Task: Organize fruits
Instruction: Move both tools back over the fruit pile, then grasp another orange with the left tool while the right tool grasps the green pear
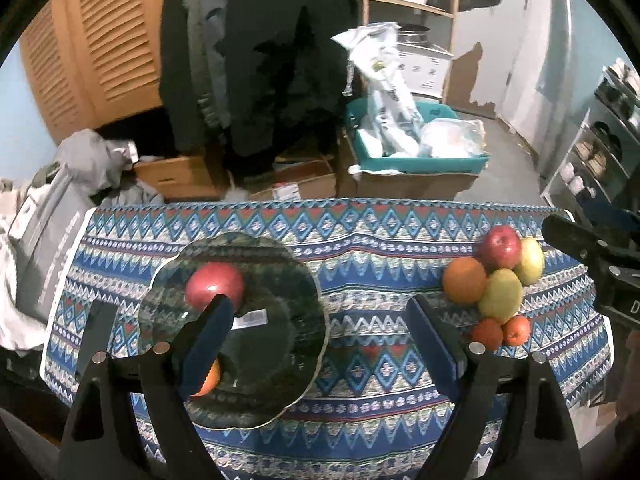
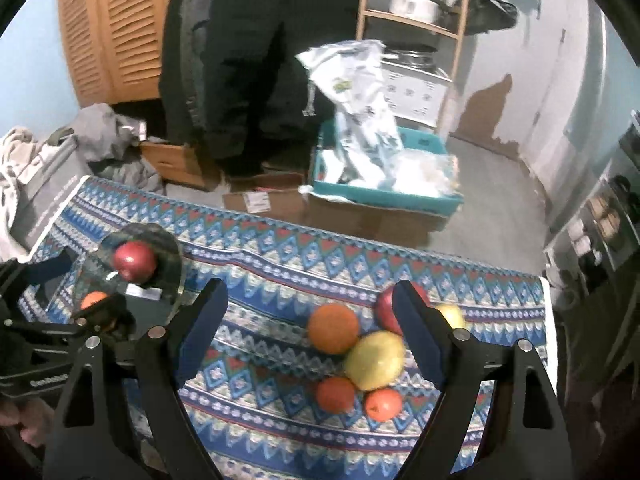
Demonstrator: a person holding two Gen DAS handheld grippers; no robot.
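A dark glass plate (image 1: 280,380) lies on the patterned tablecloth (image 1: 380,368) and carries a red apple (image 1: 215,285) and a small orange (image 1: 210,380), half hidden behind my left finger. My left gripper (image 1: 320,304) hangs open above the plate's right edge, with nothing between its fingers. To the right sits a fruit pile: a red apple (image 1: 500,246), an orange (image 1: 464,280), two yellow-green fruits (image 1: 500,294) and two small tangerines (image 1: 502,332). My right gripper (image 2: 310,292) is open over that pile (image 2: 374,354), holding nothing. The plate (image 2: 168,264) appears at the left of the right wrist view.
Beyond the table's far edge stand cardboard boxes (image 1: 400,184), a teal bin with plastic bags (image 1: 416,148) and hanging dark coats (image 1: 260,60). Grey clothes (image 1: 48,216) lie to the left, and a wire shelf (image 1: 592,152) stands at the right.
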